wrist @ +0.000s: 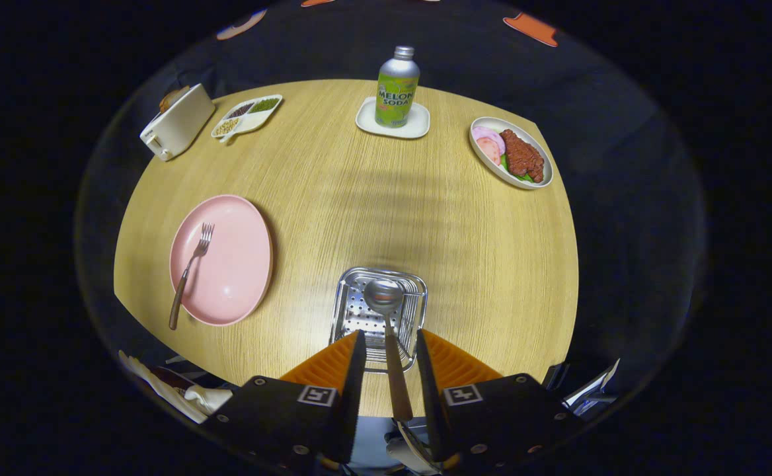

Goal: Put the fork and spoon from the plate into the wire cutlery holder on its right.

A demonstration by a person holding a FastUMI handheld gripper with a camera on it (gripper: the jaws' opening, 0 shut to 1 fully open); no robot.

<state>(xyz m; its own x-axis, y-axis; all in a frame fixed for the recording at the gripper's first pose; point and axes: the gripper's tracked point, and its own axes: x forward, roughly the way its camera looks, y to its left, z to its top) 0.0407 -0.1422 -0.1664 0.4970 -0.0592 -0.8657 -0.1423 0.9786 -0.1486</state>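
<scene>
Two fingers of the claw [389, 347] stand apart with a gap on either side of the spoon [389, 330], whose brown handle runs up between them; whether either finger touches the handle I cannot tell, and they do not look pressed onto it. Its metal bowl lies just ahead of the fingertips, over the wire cutlery holder [349, 307], a shiny basket with a perforated floor and thin wire sides. Part of the holder's near end is hidden behind the fingers. The holder sits on the wooden tabletop [373, 198], to the right of the pink plate [234, 264]. One fork [188, 274] lies on that plate, tines pointing away from the claw and its dark handle reaching over the plate's near rim.

Farther across the tabletop, beyond the holder, a green and silver bottle [397, 86] stands upright on a small white coaster [419, 125]. Right of it, near the tabletop's edge, an oval dish [515, 182] carries reddish-brown meat, pink slices and a bit of green. At the far left corner sit a white toaster [178, 122] and, just beside it, a divided white tray [254, 122] with small heaps of grains.
</scene>
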